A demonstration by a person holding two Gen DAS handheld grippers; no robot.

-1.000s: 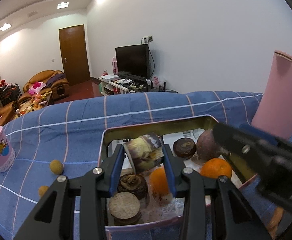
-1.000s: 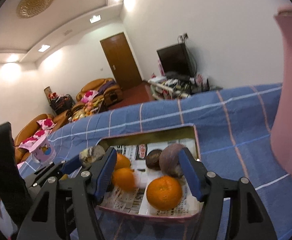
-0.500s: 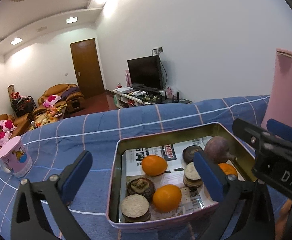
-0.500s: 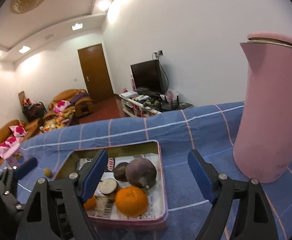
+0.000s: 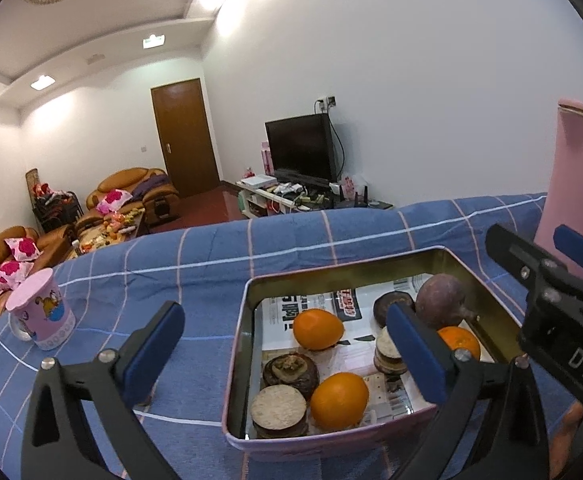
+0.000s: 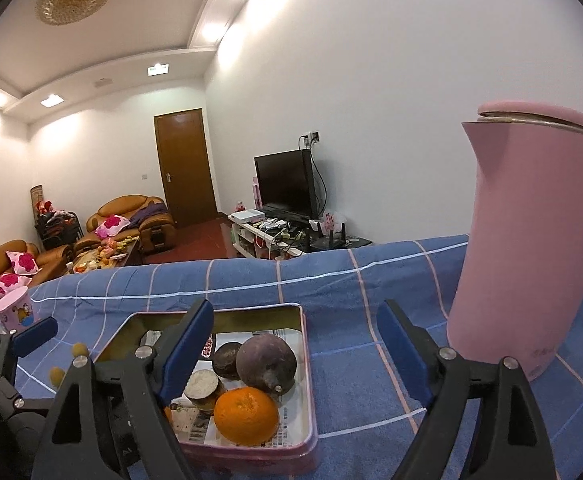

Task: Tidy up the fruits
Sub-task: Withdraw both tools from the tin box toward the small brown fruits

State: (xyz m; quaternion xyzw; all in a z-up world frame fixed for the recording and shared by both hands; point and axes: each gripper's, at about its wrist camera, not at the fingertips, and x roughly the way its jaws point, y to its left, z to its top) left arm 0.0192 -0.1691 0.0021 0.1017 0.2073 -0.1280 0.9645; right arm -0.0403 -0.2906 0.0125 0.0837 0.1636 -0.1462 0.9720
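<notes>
The fruits sit inside a rectangular tin (image 5: 247, 292) with a pink outer wall and a gold inner wall, lined with printed newspaper (image 5: 287, 312), resting on a blue checked tablecloth (image 5: 195, 256). In the left wrist view 3 oranges show: 1 toward the back left (image 5: 317, 329), 1 at the front (image 5: 339, 401) and 1 partly hidden behind the gripper's right finger (image 5: 460, 342). A round purple fruit (image 5: 440, 300) lies at the back right, touching a dark brown round piece (image 5: 391, 306) beside it. 3 more brown, cut-topped pieces lie among the oranges: 1 at the front left corner (image 5: 278, 405), 1 just behind it (image 5: 290, 369) and 1 stacked near the middle (image 5: 387, 350). The left gripper (image 5: 287, 352) hangs over the near left part of the tin with its jaws spread wide and nothing between the pads. The right gripper (image 6: 297, 350) hovers over the tin's right edge, also released and empty, its left finger over the tin and its right finger over bare cloth. 2 small yellowish fruits (image 6: 79, 349) lie on the cloth left of the tin. A tall pink kettle (image 6: 531, 240) stands upright well right of the tin, and a pink cartoon cup (image 5: 41, 312) stands well to its left
</notes>
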